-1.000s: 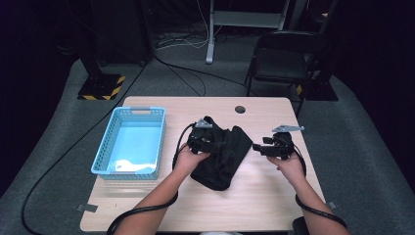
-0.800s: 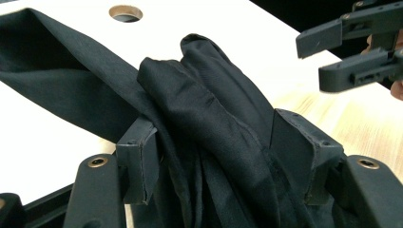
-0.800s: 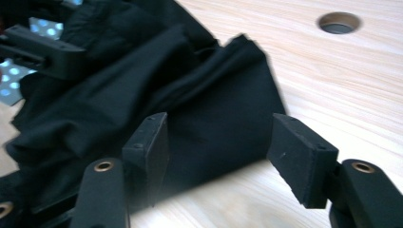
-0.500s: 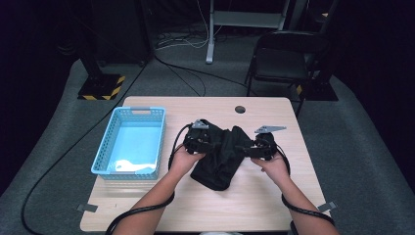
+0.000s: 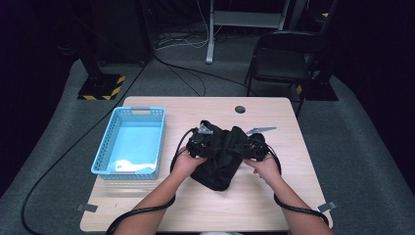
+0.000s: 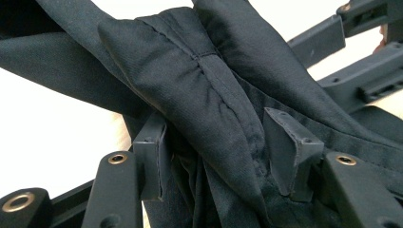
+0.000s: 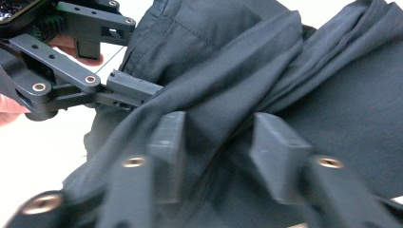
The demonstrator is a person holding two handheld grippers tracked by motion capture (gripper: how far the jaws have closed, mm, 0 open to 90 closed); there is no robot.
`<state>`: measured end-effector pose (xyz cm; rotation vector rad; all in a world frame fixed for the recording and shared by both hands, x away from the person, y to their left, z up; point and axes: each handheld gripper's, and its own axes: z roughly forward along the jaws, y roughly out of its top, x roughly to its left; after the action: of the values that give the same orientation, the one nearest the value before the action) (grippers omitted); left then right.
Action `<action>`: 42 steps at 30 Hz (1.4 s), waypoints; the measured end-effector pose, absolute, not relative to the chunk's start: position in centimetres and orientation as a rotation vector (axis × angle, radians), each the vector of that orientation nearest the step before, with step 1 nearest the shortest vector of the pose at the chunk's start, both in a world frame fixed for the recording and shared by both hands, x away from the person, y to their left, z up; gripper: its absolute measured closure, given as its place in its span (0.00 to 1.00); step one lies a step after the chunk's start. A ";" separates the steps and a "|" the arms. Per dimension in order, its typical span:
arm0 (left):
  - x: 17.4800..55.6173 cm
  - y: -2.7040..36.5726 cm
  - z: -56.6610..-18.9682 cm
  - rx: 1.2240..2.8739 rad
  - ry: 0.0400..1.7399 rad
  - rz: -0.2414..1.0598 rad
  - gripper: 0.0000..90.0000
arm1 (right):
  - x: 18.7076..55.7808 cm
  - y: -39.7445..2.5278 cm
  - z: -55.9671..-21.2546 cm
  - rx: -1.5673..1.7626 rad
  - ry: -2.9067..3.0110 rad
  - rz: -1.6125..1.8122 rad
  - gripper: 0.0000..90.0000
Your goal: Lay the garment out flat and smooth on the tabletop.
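- We have the black garment bunched in the middle of the wooden table, with our two grippers pressed in on it from opposite sides.
- In the left gripper view, the left gripper has its jaws apart with a thick seamed fold of the cloth rising between them; the fabric brushes both pads, yet we judge it is straddled rather than pinched.
- In the right gripper view, the right gripper likewise stands with its jaws apart, a ridge of cloth running up through the gap; the picture is blurred, so we cannot tell how firmly the pads bear on it.
- From the high view we judge the step in hand to be gathering the garment for a lift or a fold.
- To do it well, we should close each pair of jaws on the one ridge that lies between them, deep enough that the seam sits behind the pads and not at their tips.
- We should keep loose layers beside the jaws out of the bite, or the bundle will sag unevenly.
- The blue basket stands well apart, beyond the left gripper's outer jaw, and needs no care yet.
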<state>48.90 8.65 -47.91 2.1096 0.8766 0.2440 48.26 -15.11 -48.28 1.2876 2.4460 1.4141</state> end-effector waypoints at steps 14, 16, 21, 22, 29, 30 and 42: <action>48.9 8.7 -47.8 2.116 0.869 0.248 0.52 | 47.4 -16.1 -47.2 1.151 2.480 1.346 1.00; 48.9 8.6 -47.8 2.117 0.866 0.248 0.52 | 47.2 -16.9 -46.9 1.145 2.483 1.318 1.00; 48.8 8.5 -47.7 2.119 0.860 0.247 0.52 | 46.8 -20.2 -46.8 1.182 2.466 1.230 1.00; 48.8 8.4 -47.7 2.121 0.859 0.246 0.52 | 46.8 -21.0 -46.9 1.202 2.458 1.218 1.00; 48.7 7.9 -47.8 2.132 0.843 0.232 0.55 | 45.6 -26.2 -47.5 1.298 2.403 1.118 1.00; 48.7 7.9 -47.8 2.136 0.838 0.227 0.56 | 45.4 -26.9 -47.6 1.313 2.394 1.113 1.00; 48.2 6.2 -48.4 2.185 0.791 0.191 0.57 | 43.6 -32.9 -49.8 1.474 2.352 0.887 1.00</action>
<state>48.19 6.25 -48.36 2.1849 0.7908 0.1907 43.59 -32.91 -49.76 1.4744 2.3524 0.8869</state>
